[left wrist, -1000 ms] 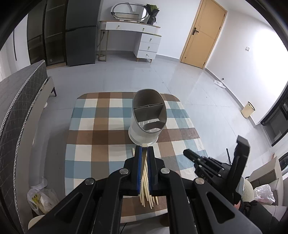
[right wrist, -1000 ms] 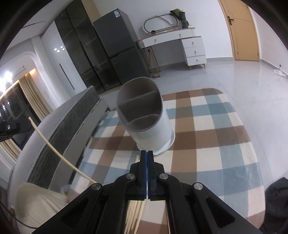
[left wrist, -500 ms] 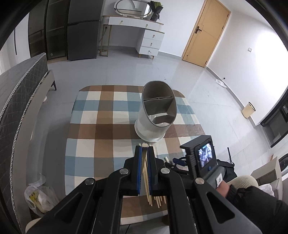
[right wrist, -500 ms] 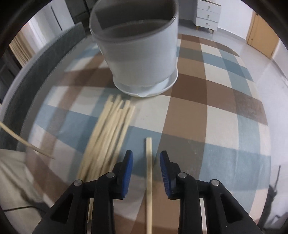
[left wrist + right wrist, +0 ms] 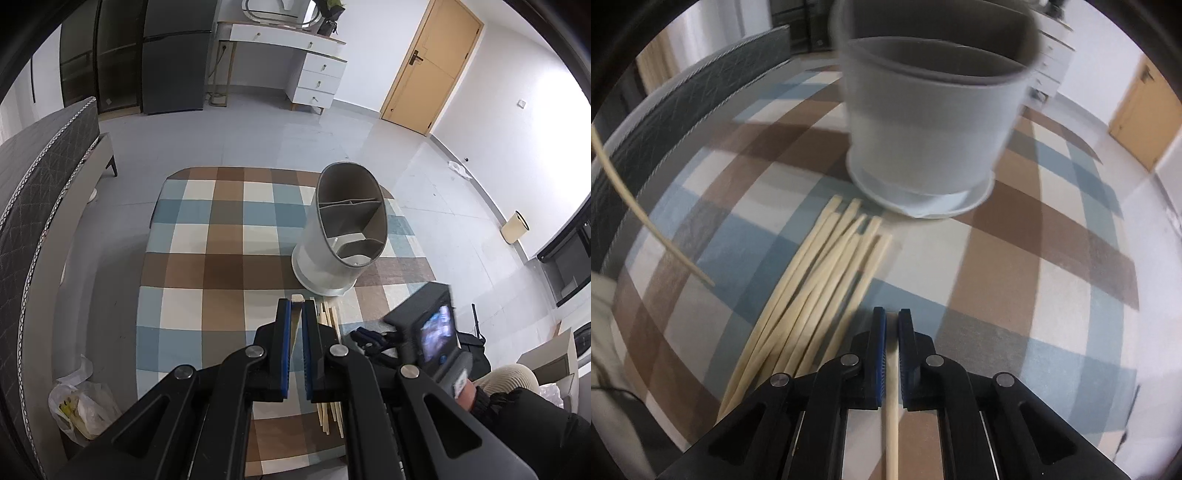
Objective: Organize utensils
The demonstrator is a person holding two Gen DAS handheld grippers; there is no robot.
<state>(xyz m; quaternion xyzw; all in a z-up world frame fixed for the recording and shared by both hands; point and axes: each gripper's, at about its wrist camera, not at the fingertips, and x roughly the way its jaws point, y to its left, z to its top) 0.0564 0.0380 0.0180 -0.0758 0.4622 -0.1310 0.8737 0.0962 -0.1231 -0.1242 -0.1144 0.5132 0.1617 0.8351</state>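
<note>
table: a checked cloth (image 5: pixel 221 258) is spread over it, and nothing on it looks shifted compared with the earlier frames

holder: the grey-white utensil holder (image 5: pixel 934 122) is stood on the cloth with its compartments seen empty in the left wrist view, so the sorting is judged to be barely started

loose pile: a fan of chopsticks (image 5: pixel 820 280) is left lying on the cloth just in front of the holder, untouched as far as can be told

right gripper (image 5: pixel 892 317): big change here. A second ago it was held high and squeezed shut on nothing; half a second ago it was dropped low with the jaws spread either side of one lone stick; now the jaws have just been closing and are clamped on that single chopstick (image 5: pixel 891 406), which is set a bit apart from the pile. So the grab is judged done and a lift toward the holder is probably next

left gripper (image 5: pixel 295 314): jaws are kept pinched on another chopstick (image 5: pixel 296 297), same as in the earlier frames; its long end is seen hanging over the cloth at the left of the right wrist view
</note>
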